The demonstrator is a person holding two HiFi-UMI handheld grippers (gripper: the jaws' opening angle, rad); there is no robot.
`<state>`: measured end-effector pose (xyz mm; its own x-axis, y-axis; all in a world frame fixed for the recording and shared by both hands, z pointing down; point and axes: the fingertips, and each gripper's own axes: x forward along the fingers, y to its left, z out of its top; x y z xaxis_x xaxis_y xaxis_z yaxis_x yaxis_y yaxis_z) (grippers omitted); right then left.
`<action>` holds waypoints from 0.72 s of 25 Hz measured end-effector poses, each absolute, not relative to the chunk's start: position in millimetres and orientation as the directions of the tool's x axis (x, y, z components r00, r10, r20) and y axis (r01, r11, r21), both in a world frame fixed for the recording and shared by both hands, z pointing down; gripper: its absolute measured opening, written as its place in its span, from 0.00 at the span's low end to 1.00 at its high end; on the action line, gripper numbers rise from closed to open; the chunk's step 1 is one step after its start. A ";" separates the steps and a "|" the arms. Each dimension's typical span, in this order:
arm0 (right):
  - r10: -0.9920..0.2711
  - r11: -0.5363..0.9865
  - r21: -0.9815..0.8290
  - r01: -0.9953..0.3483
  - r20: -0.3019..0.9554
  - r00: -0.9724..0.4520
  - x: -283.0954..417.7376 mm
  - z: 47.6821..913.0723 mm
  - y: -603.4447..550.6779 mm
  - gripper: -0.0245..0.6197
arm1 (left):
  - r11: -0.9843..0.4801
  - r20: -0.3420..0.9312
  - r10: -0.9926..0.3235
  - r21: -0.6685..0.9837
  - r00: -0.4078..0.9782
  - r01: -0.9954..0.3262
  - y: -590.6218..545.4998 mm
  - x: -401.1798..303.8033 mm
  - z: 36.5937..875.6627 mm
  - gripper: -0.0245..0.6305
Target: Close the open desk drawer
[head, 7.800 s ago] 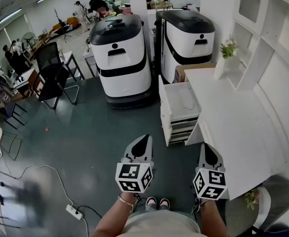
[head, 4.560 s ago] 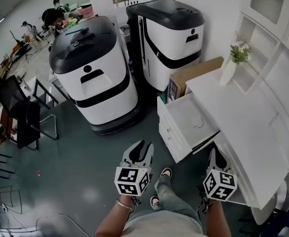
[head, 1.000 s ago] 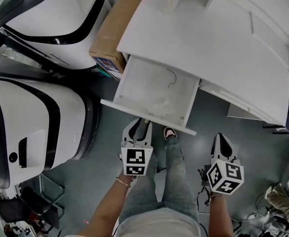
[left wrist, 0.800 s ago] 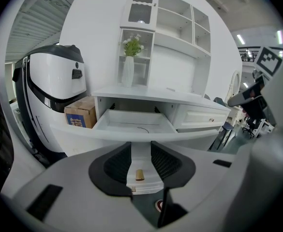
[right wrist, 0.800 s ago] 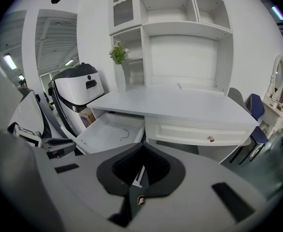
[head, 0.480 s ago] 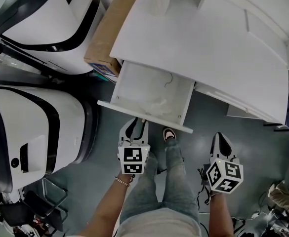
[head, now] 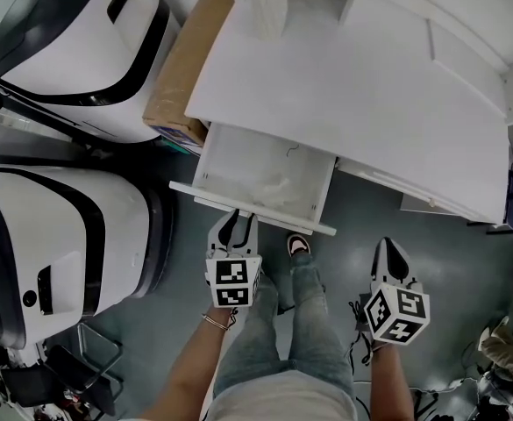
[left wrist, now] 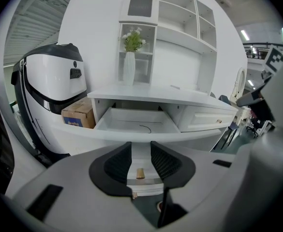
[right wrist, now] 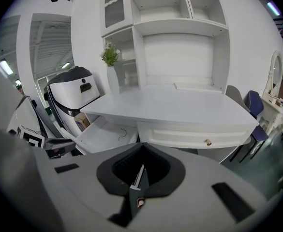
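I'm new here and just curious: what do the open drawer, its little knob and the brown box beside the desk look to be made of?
Drawer: probably painted wood or board, judging by its smooth matt white finish and crisp flat panels.
Knob: likely metal, since it is brass-coloured with a slight shine.
Box: cardboard, going by the flat, dull brown top.

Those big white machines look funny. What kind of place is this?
Probably an office or robot lab: two white-and-black machines, likely delivery robots, stand beside a white desk with an open drawer and a cardboard box.
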<state>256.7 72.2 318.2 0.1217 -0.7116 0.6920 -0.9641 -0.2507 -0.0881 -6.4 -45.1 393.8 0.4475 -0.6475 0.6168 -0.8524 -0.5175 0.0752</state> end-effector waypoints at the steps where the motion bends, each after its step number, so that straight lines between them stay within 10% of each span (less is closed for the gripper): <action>1: -0.711 -0.252 -0.088 -0.964 0.693 0.122 258.9 318.1 71.8 0.05 | -0.514 0.618 -0.649 0.075 0.444 -0.855 -46.9 -5.4 394.1 0.24; 18: -0.703 -0.227 -0.102 -0.969 0.706 0.091 297.5 320.6 48.5 0.05 | -0.478 0.615 -0.682 0.034 0.395 -0.878 -83.2 17.2 392.8 0.24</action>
